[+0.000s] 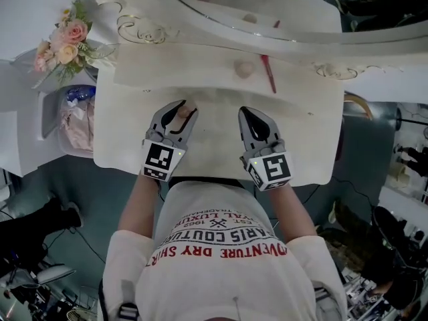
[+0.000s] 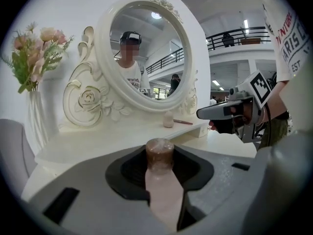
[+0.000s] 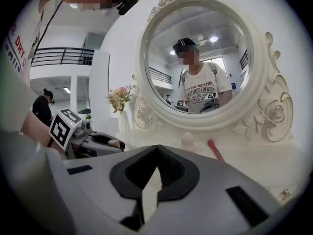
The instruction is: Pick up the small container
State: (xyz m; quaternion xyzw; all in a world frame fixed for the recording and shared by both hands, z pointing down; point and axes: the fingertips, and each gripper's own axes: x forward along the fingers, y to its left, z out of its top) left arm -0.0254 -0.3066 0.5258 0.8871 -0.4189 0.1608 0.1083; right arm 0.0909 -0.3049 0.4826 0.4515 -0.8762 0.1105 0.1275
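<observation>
A small pale pink container with a brown cap stands between the jaws of my left gripper, which is shut on its body. The gripper hovers low over the front of the white vanity top. In the right gripper view the same container peeks out of the left gripper's jaws. My right gripper is beside it over the vanity top, shut with nothing between its jaws.
On the raised shelf under the round mirror stand a second small pale container and a red stick. A vase of pink flowers is at the far left. The person's body is close behind the table's front edge.
</observation>
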